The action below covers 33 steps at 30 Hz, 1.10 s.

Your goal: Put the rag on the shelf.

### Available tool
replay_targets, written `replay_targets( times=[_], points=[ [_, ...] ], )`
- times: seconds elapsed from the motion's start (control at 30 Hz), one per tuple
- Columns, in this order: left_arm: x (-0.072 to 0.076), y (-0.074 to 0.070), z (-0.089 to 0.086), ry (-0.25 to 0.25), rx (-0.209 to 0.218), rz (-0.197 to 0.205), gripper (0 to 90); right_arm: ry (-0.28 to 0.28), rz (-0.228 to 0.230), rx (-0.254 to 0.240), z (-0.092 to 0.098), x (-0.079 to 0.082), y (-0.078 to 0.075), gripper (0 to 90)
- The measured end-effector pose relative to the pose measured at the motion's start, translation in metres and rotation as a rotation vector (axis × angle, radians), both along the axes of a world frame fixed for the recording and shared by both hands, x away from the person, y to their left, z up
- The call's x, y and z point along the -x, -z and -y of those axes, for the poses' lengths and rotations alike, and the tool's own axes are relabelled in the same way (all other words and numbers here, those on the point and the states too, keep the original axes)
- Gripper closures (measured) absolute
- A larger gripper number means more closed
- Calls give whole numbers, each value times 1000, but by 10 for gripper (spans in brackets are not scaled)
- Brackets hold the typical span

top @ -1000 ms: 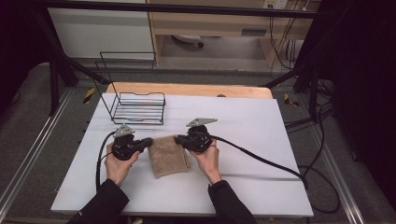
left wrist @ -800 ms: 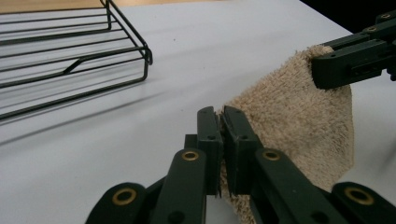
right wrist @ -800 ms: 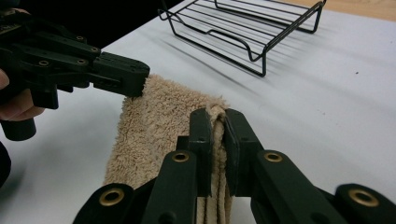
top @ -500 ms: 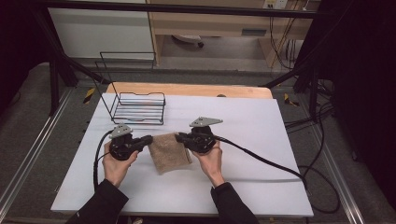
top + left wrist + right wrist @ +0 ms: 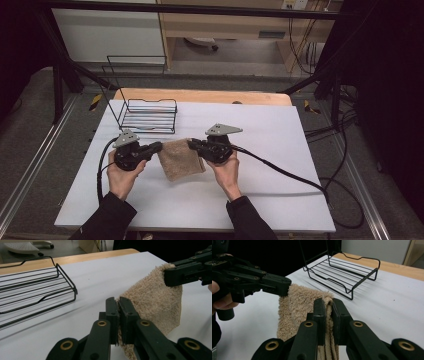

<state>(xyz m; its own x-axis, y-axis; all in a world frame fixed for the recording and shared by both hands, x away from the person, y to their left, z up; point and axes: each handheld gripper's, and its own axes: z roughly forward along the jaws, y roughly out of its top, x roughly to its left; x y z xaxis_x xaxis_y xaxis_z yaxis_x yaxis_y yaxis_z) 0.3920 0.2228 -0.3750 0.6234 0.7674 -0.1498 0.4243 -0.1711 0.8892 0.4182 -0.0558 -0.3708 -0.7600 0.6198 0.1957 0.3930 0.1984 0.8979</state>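
Towel, tan terry, folded: hangs between two tongs, its lower edge on or just above the white counter, near the front. Left tongs clamped on its left upper corner; right tongs clamped on its right upper corner. Each is held in one hand, cable trailing. Wire rack, black, stands on the counter behind the left tongs, apart from the towel.

Tan towel, black wire rack, white table, black claws
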Motion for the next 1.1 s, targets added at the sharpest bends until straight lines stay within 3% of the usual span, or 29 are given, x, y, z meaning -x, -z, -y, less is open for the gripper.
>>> replay_targets(
  times=[0.43, 1.1],
  points=[
    [1, -17, -2, -2, -1, 38, 855, 9, 57, -32, -1, 4, -17, 830],
    [-6, -48, -21, -36, 17, 123, 856, 46, 155, -98, -21, 4, -42, 830]
  ],
)
